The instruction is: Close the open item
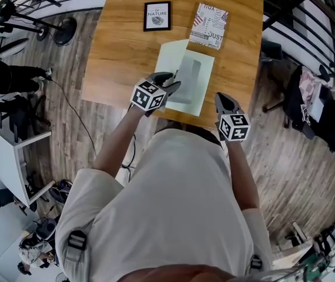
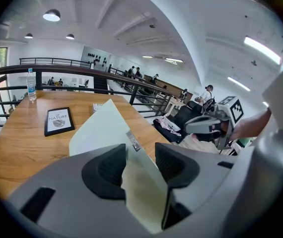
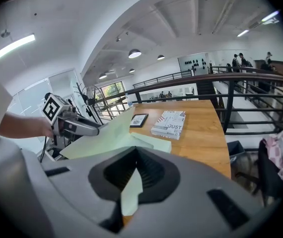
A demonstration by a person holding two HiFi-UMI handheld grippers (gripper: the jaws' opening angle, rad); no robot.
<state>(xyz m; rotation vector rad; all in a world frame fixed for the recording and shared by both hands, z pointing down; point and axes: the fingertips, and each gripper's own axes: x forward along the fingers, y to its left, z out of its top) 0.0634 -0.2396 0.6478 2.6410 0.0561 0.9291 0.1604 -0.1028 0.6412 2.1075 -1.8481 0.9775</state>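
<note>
**Folder half shut, cover up on edge**

The folder (image 1: pixel 186 78) lies at the near edge of the bench (image 1: pixel 120 51), right in front of the person. It is not closed yet. Its lower leaf is flat on the wood, while the cover stands tilted up from it, as both gripper views show.

The left gripper (image 1: pixel 170 82) is at the cover's free edge. Its jaws are spread wide, and the pale green sheet runs between them without being pressed. The right gripper (image 1: pixel 225 103) is at the near right corner, jaws pressed together and pinching a corner of the folder.

By my reading, the lift and swing of the cover are under way. What is left is to bring it down onto the lower leaf and press it flat. With the left jaws slack, the cover could drop or flop back on its own.

Farther back on the bench are a black frame (image 1: pixel 157 16) and a printed book (image 1: pixel 208 26), both well apart from the folder. A water bottle (image 2: pixel 31 85) stands at the far edge.

The bench is warm wood and sits on a plank floor (image 1: pixel 85 128) beside a dark railing (image 2: pixel 57 69). Beyond it is a large white hall with round ceiling lamps and a few people far off.
</note>
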